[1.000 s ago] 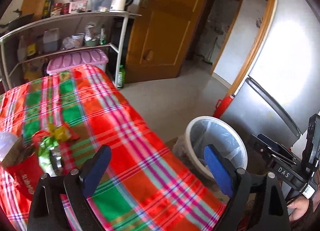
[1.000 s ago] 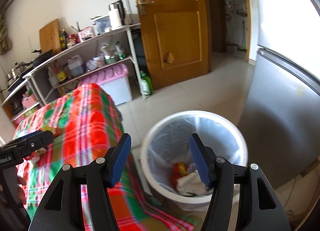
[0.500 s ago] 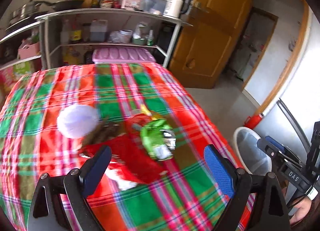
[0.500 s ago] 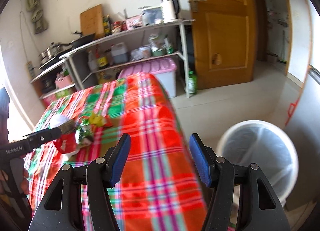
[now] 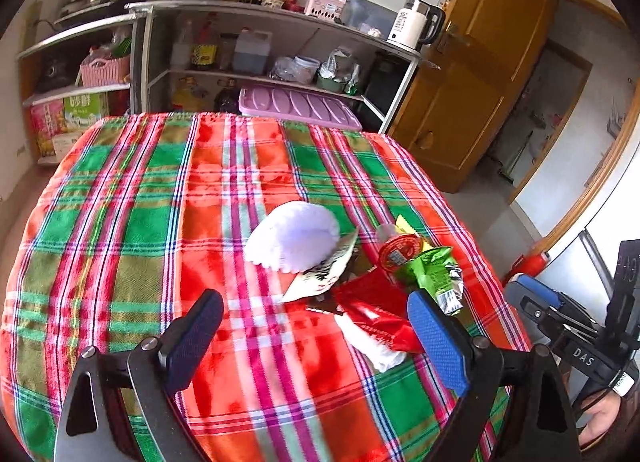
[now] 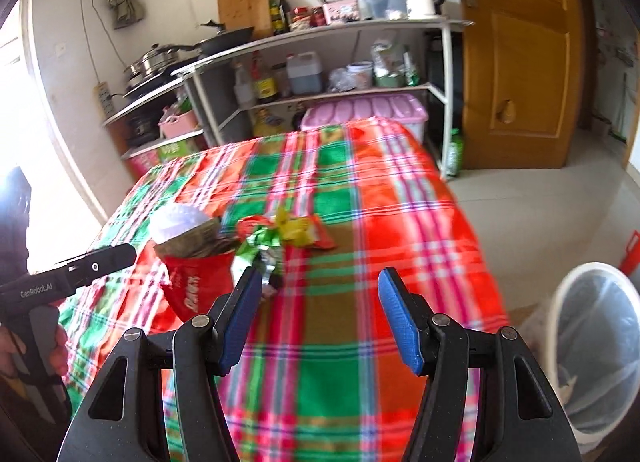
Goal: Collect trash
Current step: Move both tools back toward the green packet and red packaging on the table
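A: The tablecloth (image 5: pixel 132 222) looks like woven plaid cloth, matt. The red packet (image 5: pixel 374 312) is glossy foil.

B: The green wrapper (image 5: pixel 434 274) is crinkled and shiny too. The bin (image 6: pixel 560 304) shows a smooth white plastic rim.

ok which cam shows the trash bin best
The right wrist view. The white lined trash bin stands on the floor at its right edge, beside the table, with rim and liner visible, though partly cropped. The left wrist view shows no bin, only the wrapper pile on the tablecloth.
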Demonstrator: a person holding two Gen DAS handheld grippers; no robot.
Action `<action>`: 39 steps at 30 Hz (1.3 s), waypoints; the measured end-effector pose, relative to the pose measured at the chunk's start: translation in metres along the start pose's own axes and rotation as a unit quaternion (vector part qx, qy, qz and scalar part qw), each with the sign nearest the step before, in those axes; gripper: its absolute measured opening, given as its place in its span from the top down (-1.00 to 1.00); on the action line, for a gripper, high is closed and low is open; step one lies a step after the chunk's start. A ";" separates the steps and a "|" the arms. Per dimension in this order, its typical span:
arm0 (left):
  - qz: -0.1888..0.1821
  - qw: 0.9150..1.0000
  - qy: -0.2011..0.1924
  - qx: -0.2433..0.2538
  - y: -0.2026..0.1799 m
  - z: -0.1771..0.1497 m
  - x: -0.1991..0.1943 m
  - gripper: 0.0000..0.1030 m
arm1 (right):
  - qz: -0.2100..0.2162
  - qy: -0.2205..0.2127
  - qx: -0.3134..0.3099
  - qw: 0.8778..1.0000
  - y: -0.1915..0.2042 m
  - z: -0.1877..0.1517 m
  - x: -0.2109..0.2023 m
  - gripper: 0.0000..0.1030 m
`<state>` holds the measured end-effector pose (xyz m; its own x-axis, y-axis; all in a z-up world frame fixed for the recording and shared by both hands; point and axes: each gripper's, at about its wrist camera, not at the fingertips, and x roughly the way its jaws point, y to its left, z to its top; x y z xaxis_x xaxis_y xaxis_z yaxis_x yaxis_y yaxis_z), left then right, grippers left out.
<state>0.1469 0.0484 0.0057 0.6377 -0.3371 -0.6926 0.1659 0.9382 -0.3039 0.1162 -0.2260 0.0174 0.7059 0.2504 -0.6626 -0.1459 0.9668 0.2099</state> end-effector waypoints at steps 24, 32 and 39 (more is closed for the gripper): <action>0.006 1.000 0.022 -0.005 0.031 0.039 0.058 -0.68 | 0.034 0.060 0.011 0.998 0.024 0.013 0.072 -0.19; 0.000 0.999 0.037 0.006 0.027 0.033 0.073 -0.36 | 0.042 0.068 0.006 0.997 0.027 0.010 0.079 0.02; -0.006 0.999 0.037 0.023 0.018 0.035 0.074 0.18 | 0.051 0.064 0.010 0.997 0.027 0.010 0.076 0.20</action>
<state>0.2238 0.0433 -0.0284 0.5777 -0.3520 -0.7365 0.2094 0.9360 -0.2830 0.1726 -0.1815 -0.0201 0.5936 0.3530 -0.7233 -0.1968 0.9351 0.2948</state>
